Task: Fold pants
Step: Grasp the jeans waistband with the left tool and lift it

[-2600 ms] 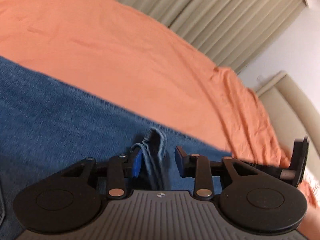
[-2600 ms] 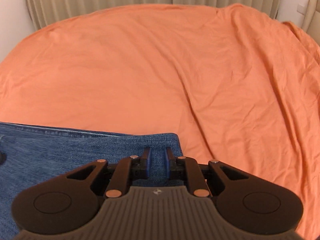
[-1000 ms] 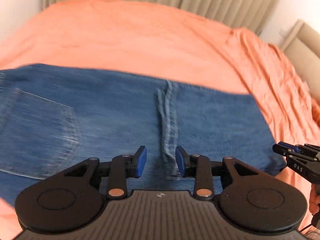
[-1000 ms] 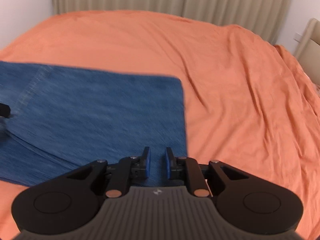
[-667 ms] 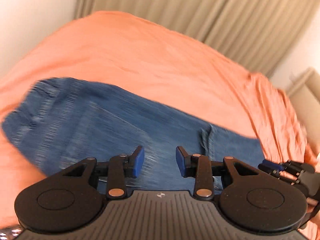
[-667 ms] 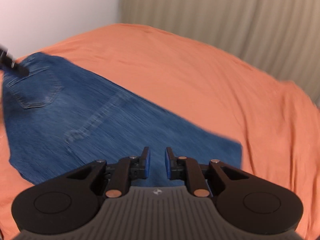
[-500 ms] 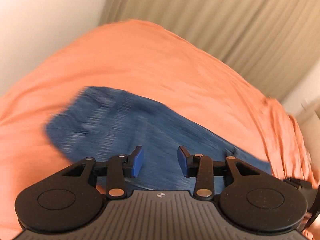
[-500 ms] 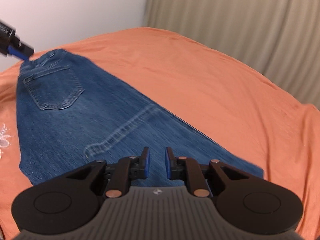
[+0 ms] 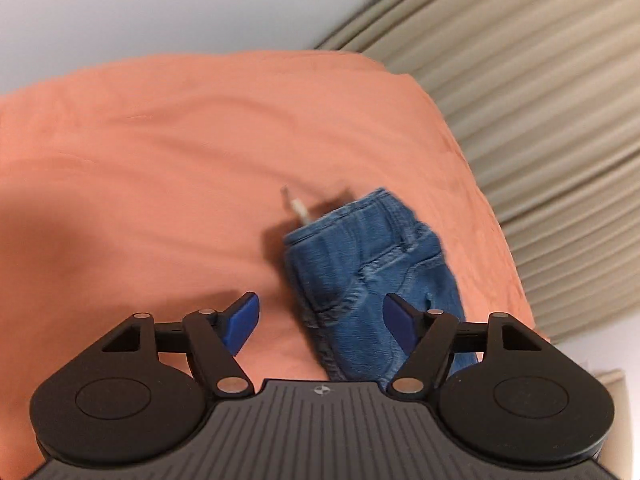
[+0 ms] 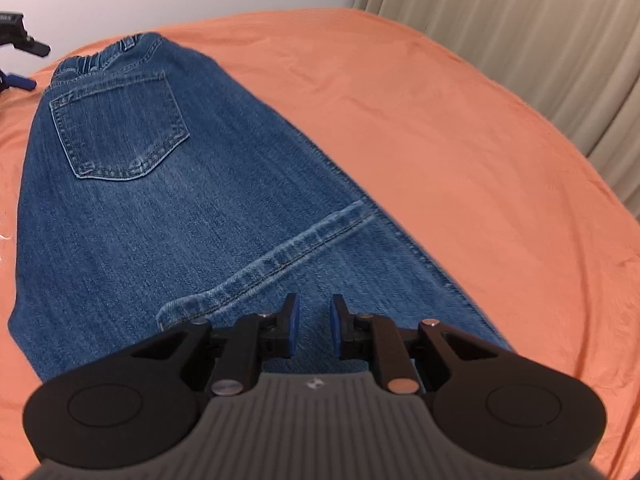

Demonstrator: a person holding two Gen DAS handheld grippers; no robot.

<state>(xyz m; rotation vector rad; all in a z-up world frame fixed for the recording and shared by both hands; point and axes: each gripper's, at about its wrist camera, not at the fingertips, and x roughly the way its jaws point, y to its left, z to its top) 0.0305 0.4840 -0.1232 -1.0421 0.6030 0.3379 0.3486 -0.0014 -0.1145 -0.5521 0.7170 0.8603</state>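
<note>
I hold my left gripper (image 9: 318,322) with its fingers (image 9: 242,320) spread wide apart, nothing between them. Beyond them the waistband end of the jeans (image 9: 368,276) lies on the orange bed sheet (image 9: 168,152), a little to the right of the gap between my fingers, with the denim running back under my right-hand finger. The stitched waistband and a belt loop show there, somewhat blurred. A small pale tag (image 9: 298,208) sticks out just beside the top corner of the waistband; I cannot tell what it is. Beige curtains (image 9: 540,100) hang behind the bed, and a pale wall fills the upper left.

My right gripper (image 10: 312,330) hovers over the other end of the jeans (image 10: 160,208), its fingers (image 10: 292,326) slightly apart, a narrow gap between the blue pads, gripping nothing. The jeans lie flat on the sheet (image 10: 440,140), folded lengthwise with the back pocket (image 10: 120,124) facing up, and the leg end doubled back so its hem (image 10: 272,260) runs slantwise across the denim just ahead of my fingers. The waistband sits at the far end, near the wall. At the far left edge of this view, part of my left gripper (image 10: 20,56) shows, just beside the waistband. Curtains (image 10: 540,20) line the right side.
</note>
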